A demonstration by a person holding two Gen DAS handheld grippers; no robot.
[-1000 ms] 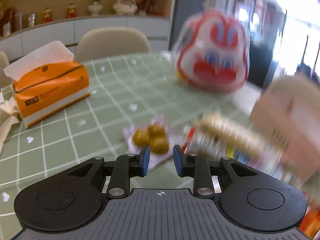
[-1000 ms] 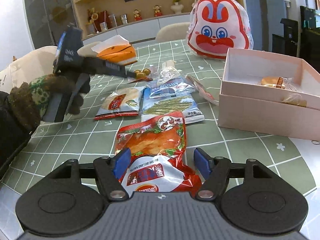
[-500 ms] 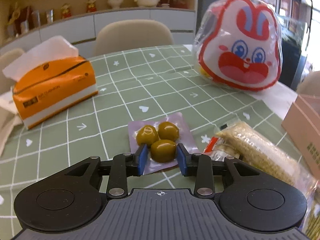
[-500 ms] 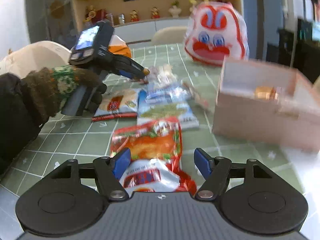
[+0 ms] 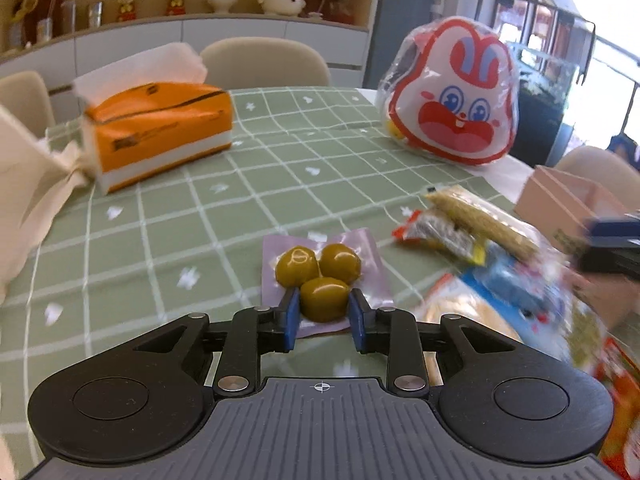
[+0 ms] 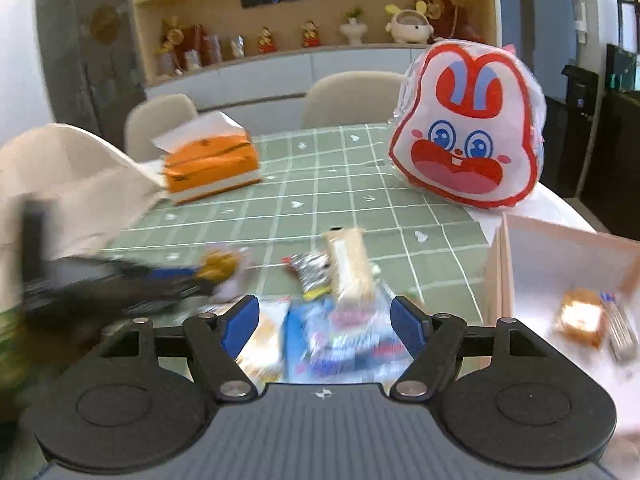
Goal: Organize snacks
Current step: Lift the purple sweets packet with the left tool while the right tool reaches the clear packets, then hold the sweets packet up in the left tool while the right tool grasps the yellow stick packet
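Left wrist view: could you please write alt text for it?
The left gripper has its jaws around the nearest olive in a clear olive pack on the green checked tablecloth. Behind stand an orange tissue box and a rabbit-face bag.

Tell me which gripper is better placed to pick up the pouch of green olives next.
Left. The left gripper already has its open fingers either side of the nearest olive in the olive pouch; the right gripper hangs open over the blue packet.

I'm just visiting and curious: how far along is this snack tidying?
Early on. The pink box holds only a wrapped cake and another small packet. In hand: the left gripper straddles the olive pouch, not yet clamped. The right gripper hangs open over the blue packet. Several snacks remain on the table.
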